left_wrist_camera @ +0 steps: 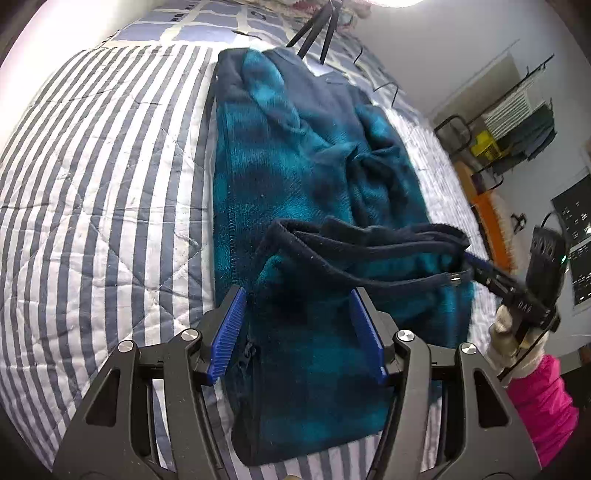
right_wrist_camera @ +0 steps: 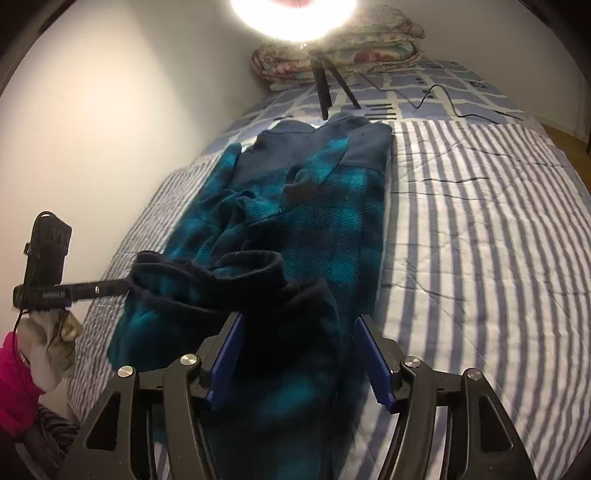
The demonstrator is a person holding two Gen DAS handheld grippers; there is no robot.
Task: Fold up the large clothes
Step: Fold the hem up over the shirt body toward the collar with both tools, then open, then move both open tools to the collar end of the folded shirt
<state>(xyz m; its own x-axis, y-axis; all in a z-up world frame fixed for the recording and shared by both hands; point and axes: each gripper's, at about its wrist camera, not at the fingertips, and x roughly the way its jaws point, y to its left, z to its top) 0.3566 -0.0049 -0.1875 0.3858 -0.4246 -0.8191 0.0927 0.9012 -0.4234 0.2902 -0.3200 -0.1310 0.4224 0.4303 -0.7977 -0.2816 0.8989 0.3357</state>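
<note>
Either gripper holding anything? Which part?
Neither: the left gripper and right gripper are open, dark hem of the fleece jacket loose between the pads.

Bedroom with a striped bed under a bright lamp

White wall at left; striped quilt fills the right; lamp glare top centre, folded blankets behind.

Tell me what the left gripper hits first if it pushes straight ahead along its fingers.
Most likely the teal plaid fleece: the left gripper is open with fleece directly ahead of its fingers, lying on the striped bedspread. Depth is hard to judge.
</note>
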